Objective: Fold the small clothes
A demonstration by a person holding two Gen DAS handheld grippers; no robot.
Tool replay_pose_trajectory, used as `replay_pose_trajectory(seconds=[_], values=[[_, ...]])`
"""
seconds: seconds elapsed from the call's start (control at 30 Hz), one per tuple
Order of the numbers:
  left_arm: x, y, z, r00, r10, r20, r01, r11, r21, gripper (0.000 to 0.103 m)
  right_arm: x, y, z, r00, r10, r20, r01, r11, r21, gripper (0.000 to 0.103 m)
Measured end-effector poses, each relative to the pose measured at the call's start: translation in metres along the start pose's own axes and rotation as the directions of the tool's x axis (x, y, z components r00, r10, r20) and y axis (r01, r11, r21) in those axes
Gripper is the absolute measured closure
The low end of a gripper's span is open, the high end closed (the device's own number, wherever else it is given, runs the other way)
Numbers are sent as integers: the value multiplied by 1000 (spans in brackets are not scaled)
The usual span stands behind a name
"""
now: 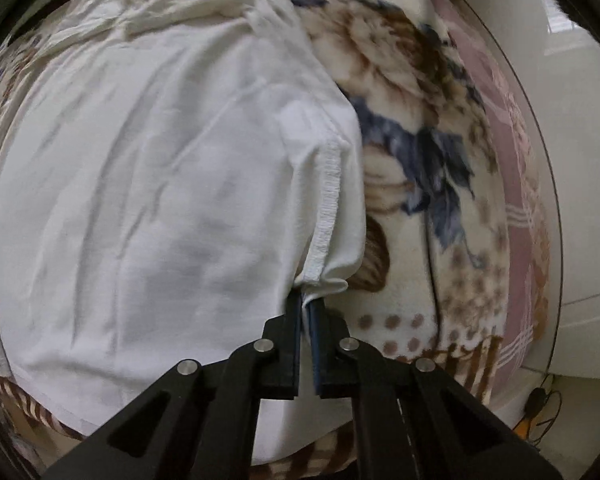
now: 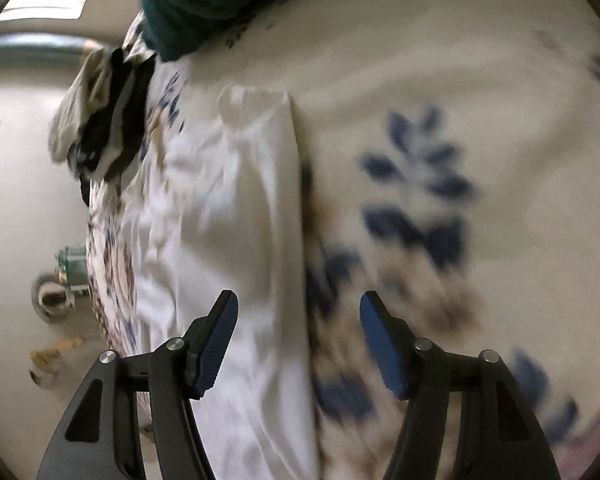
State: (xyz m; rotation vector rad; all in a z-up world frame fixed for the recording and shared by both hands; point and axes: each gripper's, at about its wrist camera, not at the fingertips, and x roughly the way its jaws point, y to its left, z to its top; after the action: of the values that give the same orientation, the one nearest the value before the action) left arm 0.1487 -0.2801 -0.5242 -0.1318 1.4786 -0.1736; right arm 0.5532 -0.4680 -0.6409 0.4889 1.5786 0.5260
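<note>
White garment [image 1: 160, 184] spread on floral blanket [image 1: 412, 128], far end bunched | left tool [image 1: 307, 308] pinching its hemmed corner | right tool [image 2: 298, 320] wide apart, empty, view blurred

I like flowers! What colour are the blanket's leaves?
Blue, on the blanket; clearest in the left wrist view.
</note>
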Motion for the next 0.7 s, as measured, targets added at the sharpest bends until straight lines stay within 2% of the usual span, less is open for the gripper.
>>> replay_pose_trajectory(seconds=[0.03, 0.07, 0.1, 0.13, 0.3, 0.43, 0.5, 0.57, 0.7], values=[[-4, 5, 0, 1000, -4, 4, 4, 1000, -12, 101, 9, 3, 9, 1000, 2, 3, -2, 1000, 11, 54], [-9, 10, 0, 1000, -10, 13, 10, 1000, -25, 101, 15, 7, 17, 1000, 12, 3, -12, 1000, 16, 82], [-15, 14, -1, 1000, -20, 22, 21, 999, -38, 101, 18, 12, 21, 1000, -9, 10, 9, 1000, 16, 94], [-20, 17, -2, 999, -29, 29, 30, 998, -50, 101, 17, 18, 23, 999, -36, 22, 36, 999, 13, 96], [-61, 40, -20, 994, -65, 85, 74, 992, -99, 101, -6, 56, 12, 996, -61, 62, 61, 998, -5, 97], [-83, 67, -25, 989, -41, 144, 64, 984, -165, 101, -34, 99, 5, 989, -117, 87, 123, 990, -66, 97], [-91, 88, -29, 985, -53, 166, 87, 975, -206, 101, -42, 121, 3, 984, -152, 97, 161, 983, -92, 97], [-95, 106, -32, 981, -36, 190, 82, 967, -241, 101, -42, 142, 1, 970, -223, 102, 235, 963, -135, 97], [-104, 141, -43, 978, -19, 208, 90, 937, -337, 101, -38, 162, -1, 964, -245, 107, 257, 958, -124, 98]])
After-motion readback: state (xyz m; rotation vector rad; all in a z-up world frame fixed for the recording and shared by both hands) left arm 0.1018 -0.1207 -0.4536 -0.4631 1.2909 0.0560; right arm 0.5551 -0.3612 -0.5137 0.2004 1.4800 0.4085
